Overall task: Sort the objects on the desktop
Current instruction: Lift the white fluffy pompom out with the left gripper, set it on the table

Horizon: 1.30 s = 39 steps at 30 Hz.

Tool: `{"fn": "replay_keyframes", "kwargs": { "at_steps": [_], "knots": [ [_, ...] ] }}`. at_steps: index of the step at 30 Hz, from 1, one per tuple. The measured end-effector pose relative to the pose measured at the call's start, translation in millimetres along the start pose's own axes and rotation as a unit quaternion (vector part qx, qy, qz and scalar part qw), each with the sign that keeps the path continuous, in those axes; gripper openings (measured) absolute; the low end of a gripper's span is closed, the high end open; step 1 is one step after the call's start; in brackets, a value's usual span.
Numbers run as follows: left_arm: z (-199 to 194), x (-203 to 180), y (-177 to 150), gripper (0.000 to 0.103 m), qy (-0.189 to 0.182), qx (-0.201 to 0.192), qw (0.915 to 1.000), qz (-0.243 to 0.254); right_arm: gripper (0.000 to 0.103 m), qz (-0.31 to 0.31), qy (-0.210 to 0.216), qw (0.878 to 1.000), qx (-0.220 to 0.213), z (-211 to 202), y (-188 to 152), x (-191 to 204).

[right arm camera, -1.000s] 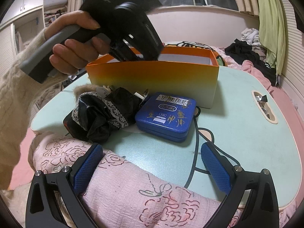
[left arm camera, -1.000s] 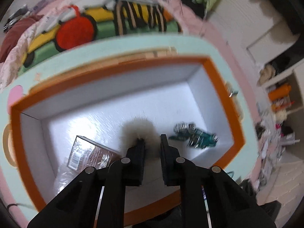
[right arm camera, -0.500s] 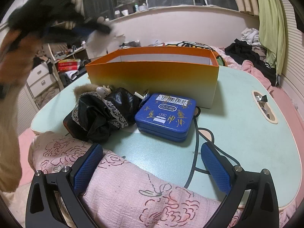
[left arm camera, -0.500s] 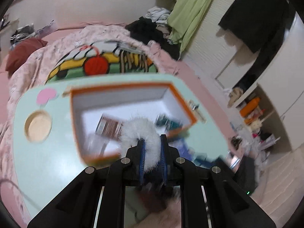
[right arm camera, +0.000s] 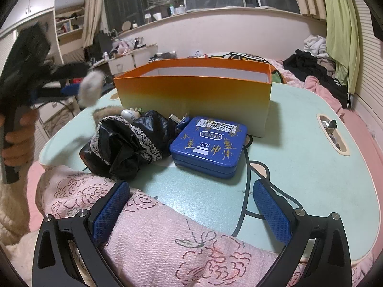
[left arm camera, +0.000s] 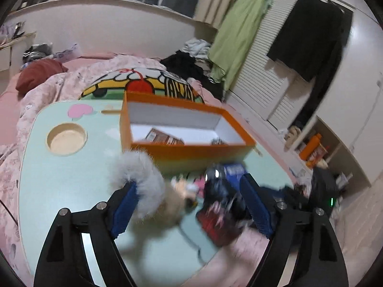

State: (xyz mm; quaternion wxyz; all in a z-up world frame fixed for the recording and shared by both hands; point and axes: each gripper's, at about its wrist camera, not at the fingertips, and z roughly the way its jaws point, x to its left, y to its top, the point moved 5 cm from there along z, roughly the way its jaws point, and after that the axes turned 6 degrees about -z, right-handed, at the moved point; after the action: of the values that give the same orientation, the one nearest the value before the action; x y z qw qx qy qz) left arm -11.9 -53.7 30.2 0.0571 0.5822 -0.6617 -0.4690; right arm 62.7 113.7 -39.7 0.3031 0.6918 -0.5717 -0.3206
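Left of the orange box, out over the mint bench, the left gripper is opening its fingers, yet the grey fur ball clings to the left pad and is outside the box. The largest risk, as I judge it: the fur falls onto the bench beside the box, or onto the floor past the edge, because the release comes short of the box's rim. Next: fur snagged on the pad may be dragged into the pile in front of the box, the black lace cloth and the blue tin, knocking small toys loose. The box already holds a brown packet. Nearest the viewer, below the box, the right gripper hovers with fingers wide apart and empty over a pink blanket; its cloth could catch a pad.
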Motion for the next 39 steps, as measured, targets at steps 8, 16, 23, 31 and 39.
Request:
{"fn": "replay_keyframes", "kwargs": {
  "at_steps": [8,16,23,31,39],
  "knots": [
    [38.7,47.7,-10.5,0.082,-0.148,0.099,0.9566,-0.230,0.103,0.000,0.000,1.000,0.000,0.6,0.4,0.5],
    [18.5,12.6,-6.2,0.080,-0.115,0.048,0.9846,-0.123,0.103,0.001,0.000,1.000,0.000,-0.7,-0.5,0.0],
    [31.3,-1.6,-24.0,0.080,-0.162,0.085,0.9717,-0.149,0.098,-0.032,-0.018,0.998,-0.052,-18.8,40.5,20.4],
    [27.4,-1.7,-12.6,0.081,-0.249,0.052,0.9409,-0.224,0.097,-0.096,-0.063,0.992,-0.059,11.4,99.5,64.5],
    [8.2,21.8,-6.3,0.081,-0.252,0.011,0.9383,-0.236,0.091,0.040,0.027,0.996,-0.077,5.6,105.3,6.4]
  ]
}}
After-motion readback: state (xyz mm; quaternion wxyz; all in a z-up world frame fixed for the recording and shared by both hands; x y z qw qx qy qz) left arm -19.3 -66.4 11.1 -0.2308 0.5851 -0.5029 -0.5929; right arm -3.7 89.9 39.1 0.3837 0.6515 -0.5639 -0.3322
